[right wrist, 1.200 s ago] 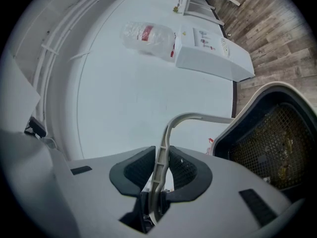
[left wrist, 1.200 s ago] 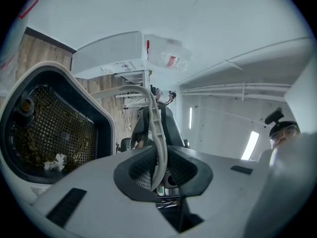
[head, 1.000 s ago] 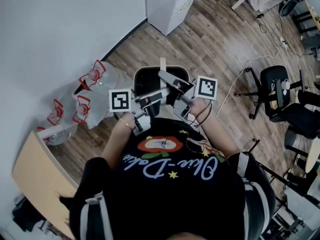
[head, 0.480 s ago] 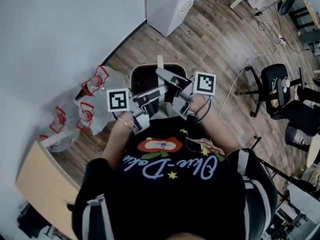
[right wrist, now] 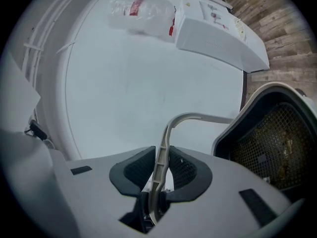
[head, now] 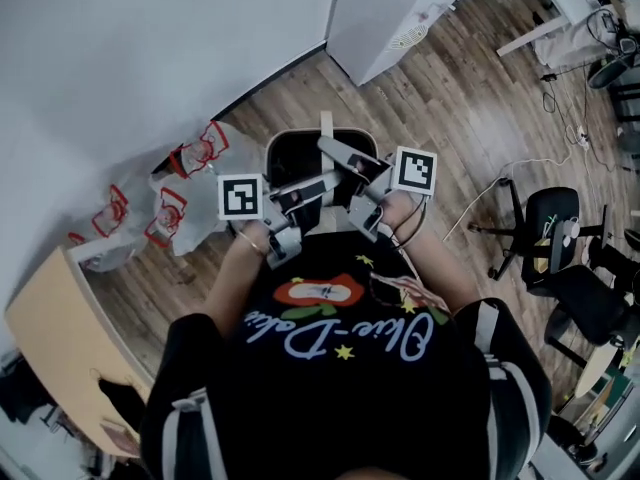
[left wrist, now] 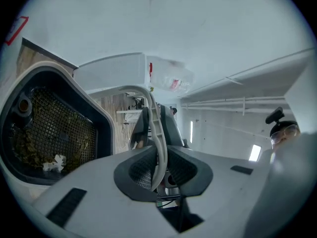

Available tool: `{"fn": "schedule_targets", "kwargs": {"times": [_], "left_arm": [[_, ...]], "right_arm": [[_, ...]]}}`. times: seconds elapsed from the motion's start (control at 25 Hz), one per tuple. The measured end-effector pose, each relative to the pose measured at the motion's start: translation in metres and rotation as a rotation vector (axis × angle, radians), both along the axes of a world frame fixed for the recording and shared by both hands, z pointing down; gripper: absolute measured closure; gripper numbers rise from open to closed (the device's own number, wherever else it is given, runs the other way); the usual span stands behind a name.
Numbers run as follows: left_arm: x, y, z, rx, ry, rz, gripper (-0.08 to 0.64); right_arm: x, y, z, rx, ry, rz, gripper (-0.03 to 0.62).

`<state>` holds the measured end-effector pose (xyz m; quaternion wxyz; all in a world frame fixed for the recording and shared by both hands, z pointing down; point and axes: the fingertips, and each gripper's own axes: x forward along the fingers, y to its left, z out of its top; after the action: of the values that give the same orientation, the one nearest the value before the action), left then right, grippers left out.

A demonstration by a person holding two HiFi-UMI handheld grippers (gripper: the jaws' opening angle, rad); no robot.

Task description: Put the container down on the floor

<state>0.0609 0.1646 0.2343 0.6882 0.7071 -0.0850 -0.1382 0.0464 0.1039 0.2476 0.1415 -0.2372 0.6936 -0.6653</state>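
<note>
Left claw [left wrist: 158,158]: clamped on the thin pale handle [left wrist: 156,128].
Right claw [right wrist: 161,165]: clamped on the same handle.
Container [head: 305,153]: white bin with a dark mesh-lined inside holding debris. It is at 12 o'clock of both claws, held above the wood floor [head: 440,118].
Plastic bags [head: 185,188]: 9 o'clock of the container.
White cabinet [head: 385,13]: 1 o'clock, farther off.

Wood floor [head: 450,118] under plastic bags [head: 188,186], office chair [head: 552,236]

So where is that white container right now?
In the head view the container hangs mid-frame above the wood floor, its handle clamped by the left gripper and right gripper; plastic bags lie to its left.
</note>
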Motion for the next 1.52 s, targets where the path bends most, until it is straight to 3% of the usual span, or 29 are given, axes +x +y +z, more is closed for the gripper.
{"fn": "schedule_targets", "kwargs": {"times": [0.64, 0.8, 0.92, 1.28, 1.52], "left_arm": [[0.036, -0.145, 0.011, -0.044, -0.020, -0.275, 0.509], [0.048, -0.190, 0.020, -0.088, -0.025, -0.343, 0.509], [0.054, -0.224, 0.026, -0.074, -0.037, -0.386, 0.509], [0.055, -0.228, 0.040, -0.096, -0.055, -0.479, 0.509], [0.057, -0.228, 0.039, -0.104, -0.045, -0.486, 0.509]], "right_arm": [[0.018, -0.138, 0.013, -0.020, 0.022, -0.300, 0.515], [0.028, -0.182, 0.021, -0.043, 0.029, -0.374, 0.515], [0.031, -0.211, 0.028, -0.054, 0.019, -0.423, 0.515], [0.027, -0.212, 0.037, -0.027, 0.035, -0.531, 0.517], [0.028, -0.212, 0.038, -0.043, 0.045, -0.533, 0.516]]}}
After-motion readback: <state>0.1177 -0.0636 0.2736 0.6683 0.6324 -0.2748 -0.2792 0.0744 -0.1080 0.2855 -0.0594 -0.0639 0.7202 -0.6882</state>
